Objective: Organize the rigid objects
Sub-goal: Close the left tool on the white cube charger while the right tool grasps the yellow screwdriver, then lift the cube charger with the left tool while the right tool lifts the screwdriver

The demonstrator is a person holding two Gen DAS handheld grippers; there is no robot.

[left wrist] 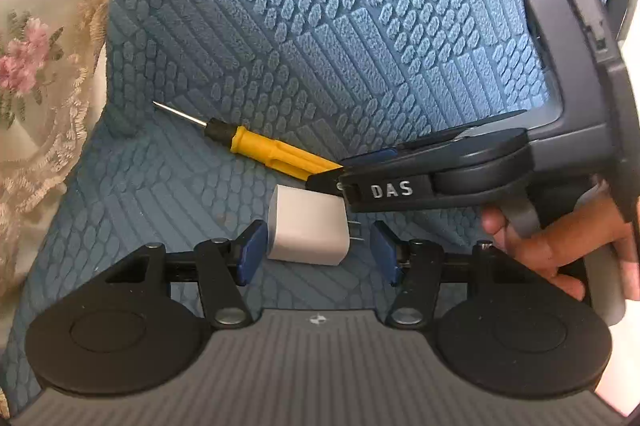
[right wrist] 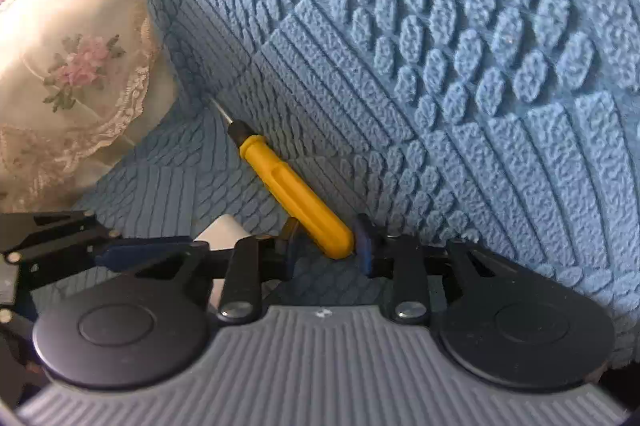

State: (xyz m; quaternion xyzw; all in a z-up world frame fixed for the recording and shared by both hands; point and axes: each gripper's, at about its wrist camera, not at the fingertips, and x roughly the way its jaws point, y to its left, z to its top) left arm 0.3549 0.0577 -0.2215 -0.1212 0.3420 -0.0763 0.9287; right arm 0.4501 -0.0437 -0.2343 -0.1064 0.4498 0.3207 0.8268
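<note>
Stiff, light yellow screwdriver (right wrist: 296, 193) on blue sofa seat (left wrist: 160, 193), butt between narrow right claw (right wrist: 326, 246), grip mid-handle; smooth white charger (left wrist: 306, 230) untouched inside half-wide left claw (left wrist: 316, 246).

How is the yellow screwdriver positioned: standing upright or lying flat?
Lying flat: the yellow screwdriver rests lengthwise on the blue cushion, metal tip toward the floral cloth.

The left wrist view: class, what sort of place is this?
Probably a living-room sofa at home: a blue textured seat cover and a lace floral cushion, with a yellow screwdriver and white charger plug on the seat.
</note>
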